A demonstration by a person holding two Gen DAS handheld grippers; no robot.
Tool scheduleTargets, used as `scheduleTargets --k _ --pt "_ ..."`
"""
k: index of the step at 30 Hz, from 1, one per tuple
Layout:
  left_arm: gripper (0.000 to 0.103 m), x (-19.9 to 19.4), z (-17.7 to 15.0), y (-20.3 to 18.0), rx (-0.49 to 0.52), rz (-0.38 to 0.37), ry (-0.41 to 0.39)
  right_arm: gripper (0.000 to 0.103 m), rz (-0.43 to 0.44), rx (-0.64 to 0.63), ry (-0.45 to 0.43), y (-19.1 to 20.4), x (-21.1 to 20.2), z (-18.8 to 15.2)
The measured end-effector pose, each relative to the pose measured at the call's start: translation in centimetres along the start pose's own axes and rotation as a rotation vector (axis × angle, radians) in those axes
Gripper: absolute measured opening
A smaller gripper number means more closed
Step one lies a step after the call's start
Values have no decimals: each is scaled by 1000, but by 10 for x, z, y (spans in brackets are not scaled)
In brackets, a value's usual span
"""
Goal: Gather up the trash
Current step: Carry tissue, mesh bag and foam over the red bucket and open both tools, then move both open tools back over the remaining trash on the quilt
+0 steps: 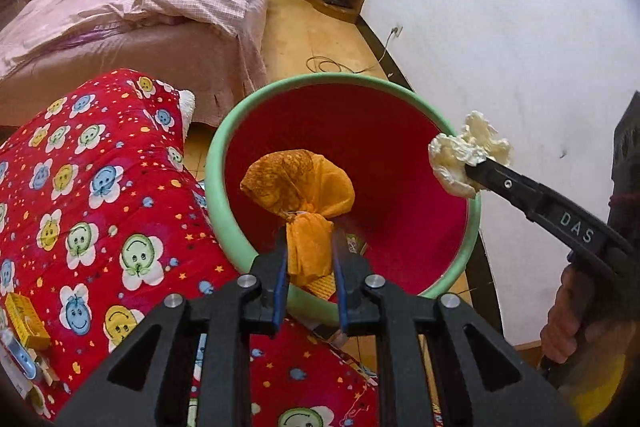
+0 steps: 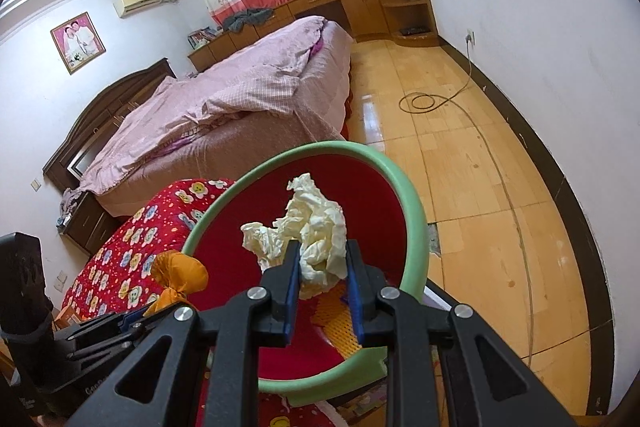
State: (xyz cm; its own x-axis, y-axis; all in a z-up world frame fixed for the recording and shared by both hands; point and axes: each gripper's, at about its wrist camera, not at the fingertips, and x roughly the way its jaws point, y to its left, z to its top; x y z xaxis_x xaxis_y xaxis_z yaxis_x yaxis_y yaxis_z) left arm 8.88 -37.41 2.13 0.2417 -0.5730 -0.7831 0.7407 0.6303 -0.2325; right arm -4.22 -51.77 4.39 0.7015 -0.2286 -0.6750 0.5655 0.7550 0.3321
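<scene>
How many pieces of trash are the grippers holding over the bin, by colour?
Orange tied bag: 1
White crumpled tissue: 1
Total: 2 pieces, above the red bin with the green rim.

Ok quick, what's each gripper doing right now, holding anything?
Left gripper: closed on the tied orange bag, over the red bin.
Right gripper: closed on the crumpled white tissue.

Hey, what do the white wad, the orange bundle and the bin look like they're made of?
White wad: crumpled tissue or paper, matte, with soft sharp-edged creases. Orange bundle: thin plastic or fabric bag, knotted at the neck, faintly textured; hard to tell which. Bin: smooth moulded plastic, probably, with a pale green rim and a red lining.
</scene>
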Motion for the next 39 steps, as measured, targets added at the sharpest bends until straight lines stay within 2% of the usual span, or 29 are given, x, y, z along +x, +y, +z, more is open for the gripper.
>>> scheduleTargets --k 4,9,15,20,39 --pt "41 1 -1 2 -15 11 3 27 2 -1 18 0 6 3" --pt "42 -7 -4 7 -42 27 -3 29 7 16 37 0 9 1" --pt "42 -26 -11 14 -72 43 -42 44 15 5 28 3 3 -3" --pt "42 -42 -20 26 -103 51 -61 46 31 6 19 7 -4 -6" --pt "42 -118 -66 89 -261 161 -153 61 123 -67 7 66 -31 -37"
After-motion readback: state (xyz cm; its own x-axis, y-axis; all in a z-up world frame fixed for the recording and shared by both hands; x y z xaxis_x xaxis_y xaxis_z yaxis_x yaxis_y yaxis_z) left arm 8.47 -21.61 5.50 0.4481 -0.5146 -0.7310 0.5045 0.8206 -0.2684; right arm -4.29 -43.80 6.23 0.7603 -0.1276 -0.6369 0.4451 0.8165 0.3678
